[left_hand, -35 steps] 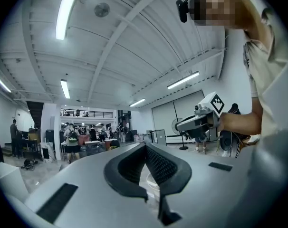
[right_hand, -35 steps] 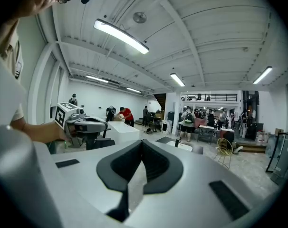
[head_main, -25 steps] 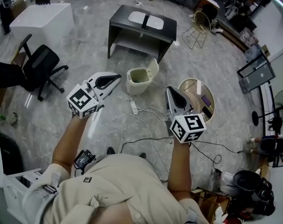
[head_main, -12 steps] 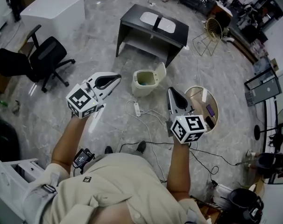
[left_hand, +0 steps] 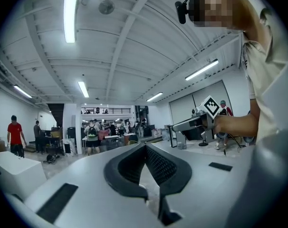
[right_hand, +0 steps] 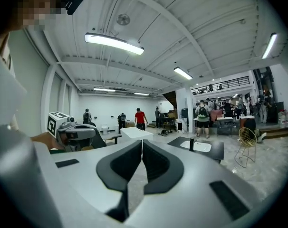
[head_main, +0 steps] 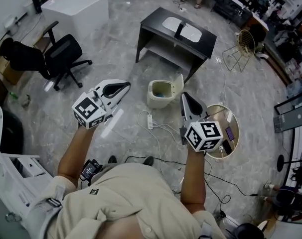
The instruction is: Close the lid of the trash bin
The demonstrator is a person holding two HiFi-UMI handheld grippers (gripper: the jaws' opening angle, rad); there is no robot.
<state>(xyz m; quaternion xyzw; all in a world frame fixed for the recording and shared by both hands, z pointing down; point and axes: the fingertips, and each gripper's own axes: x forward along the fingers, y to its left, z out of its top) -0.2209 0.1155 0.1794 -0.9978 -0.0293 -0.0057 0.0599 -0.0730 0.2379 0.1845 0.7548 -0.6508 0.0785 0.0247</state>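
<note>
Head view shows the bin on the floor, just in front of a black counter. Its lid stands upright on the bin's right side, so the closing is not yet done. The left gripper and right gripper are held up in front of the person, one to each side of the bin and both pointing toward it, likely a carrying pose for the approach. Each gripper view shows its jaws clenched together with nothing between them. That probably suits pushing the lid down rather than gripping it. The right gripper appears nearer the lid and looks the likelier one to tip it over. A power strip lies on the floor between person and bin, something to step around.
</note>
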